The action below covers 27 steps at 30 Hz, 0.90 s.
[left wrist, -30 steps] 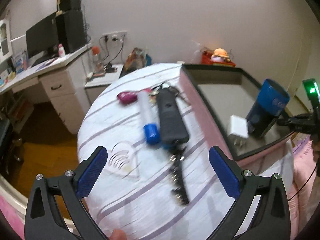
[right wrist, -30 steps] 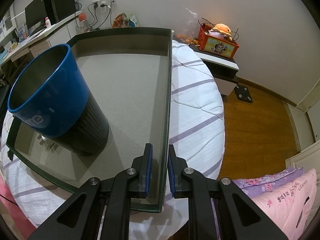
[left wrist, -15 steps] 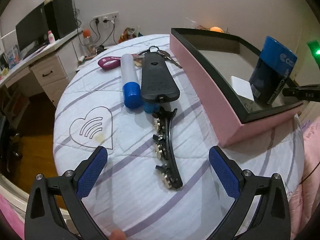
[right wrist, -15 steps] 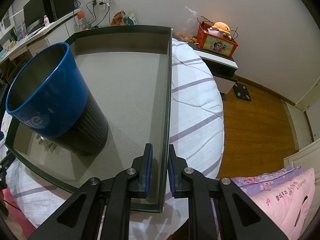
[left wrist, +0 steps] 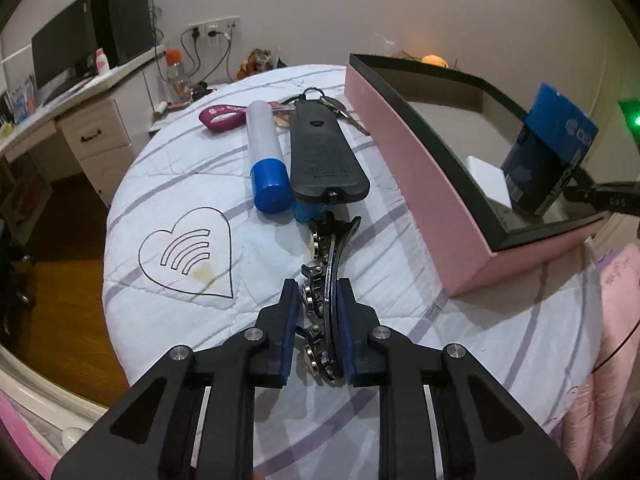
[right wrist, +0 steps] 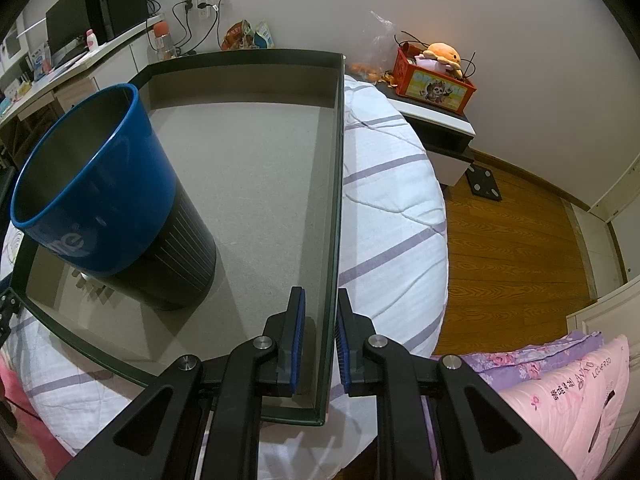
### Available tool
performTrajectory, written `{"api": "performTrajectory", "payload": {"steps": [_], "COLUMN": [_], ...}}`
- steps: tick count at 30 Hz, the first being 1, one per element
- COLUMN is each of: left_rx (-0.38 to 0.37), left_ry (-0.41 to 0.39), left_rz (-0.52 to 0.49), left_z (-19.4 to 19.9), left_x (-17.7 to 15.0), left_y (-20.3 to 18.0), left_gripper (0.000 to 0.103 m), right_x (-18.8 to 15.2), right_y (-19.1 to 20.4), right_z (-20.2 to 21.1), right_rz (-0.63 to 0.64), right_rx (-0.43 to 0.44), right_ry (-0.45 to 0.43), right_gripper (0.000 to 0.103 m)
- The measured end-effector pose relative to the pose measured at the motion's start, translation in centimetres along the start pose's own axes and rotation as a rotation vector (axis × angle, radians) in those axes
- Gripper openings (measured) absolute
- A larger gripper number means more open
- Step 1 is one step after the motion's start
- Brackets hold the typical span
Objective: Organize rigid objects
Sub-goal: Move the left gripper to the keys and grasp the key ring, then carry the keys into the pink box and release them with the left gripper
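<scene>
your left tongs (left wrist: 318, 334) have just been closing on the black hair clip (left wrist: 326, 280) lying lengthwise on the bed; the box (right wrist: 334, 184), wall pinched by your right tongs (right wrist: 320, 330), sits to its right

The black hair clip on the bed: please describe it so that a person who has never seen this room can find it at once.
On the white quilt with purple stripes, left of the pink box, several objects lie in a row. Nearest the camera is the hair clip, with the left gripper closed on its near end. Unlike the flat black remote and the blue-capped tube behind it, it is thin, curved and has round metal studs.
</scene>
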<state>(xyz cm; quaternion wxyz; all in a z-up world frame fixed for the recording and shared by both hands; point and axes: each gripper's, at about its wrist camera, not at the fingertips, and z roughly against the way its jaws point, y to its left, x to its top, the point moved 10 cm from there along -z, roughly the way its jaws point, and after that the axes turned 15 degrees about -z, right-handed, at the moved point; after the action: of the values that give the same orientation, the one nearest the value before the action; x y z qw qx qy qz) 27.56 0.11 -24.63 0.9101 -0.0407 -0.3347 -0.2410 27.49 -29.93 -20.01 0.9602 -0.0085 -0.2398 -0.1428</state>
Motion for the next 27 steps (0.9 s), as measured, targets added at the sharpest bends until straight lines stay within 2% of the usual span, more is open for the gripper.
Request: {"api": "performTrajectory", "payload": {"steps": [4, 12, 17, 22, 27], "left_rx": [-0.025, 0.013, 0.031, 0.021, 0.035], "left_ry": [-0.018, -0.074, -0.079, -0.097, -0.135], "left_rz": [0.016, -0.026, -0.039, -0.044, -0.071], "left_z": [0.9, 3.9, 4.3, 5.1, 6.5], "left_x": [0.3, 1.8, 2.3, 2.6, 4.4], "left_y": [0.1, -0.1, -0.1, -0.3, -0.7], "left_gripper": [0.019, 0.019, 0.019, 0.019, 0.019], "right_x": [0.0, 0.0, -0.1, -0.1, -0.1], "right_y": [0.0, 0.0, 0.0, 0.0, 0.0], "right_z": [0.0, 0.0, 0.0, 0.1, 0.1], "right_rz": [-0.001, -0.001, -0.001, -0.001, -0.001], "right_rx": [0.000, 0.001, 0.001, 0.002, 0.002], "right_ry": [0.000, 0.000, 0.000, 0.000, 0.000], "right_gripper": [0.015, 0.015, 0.015, 0.015, 0.016]}}
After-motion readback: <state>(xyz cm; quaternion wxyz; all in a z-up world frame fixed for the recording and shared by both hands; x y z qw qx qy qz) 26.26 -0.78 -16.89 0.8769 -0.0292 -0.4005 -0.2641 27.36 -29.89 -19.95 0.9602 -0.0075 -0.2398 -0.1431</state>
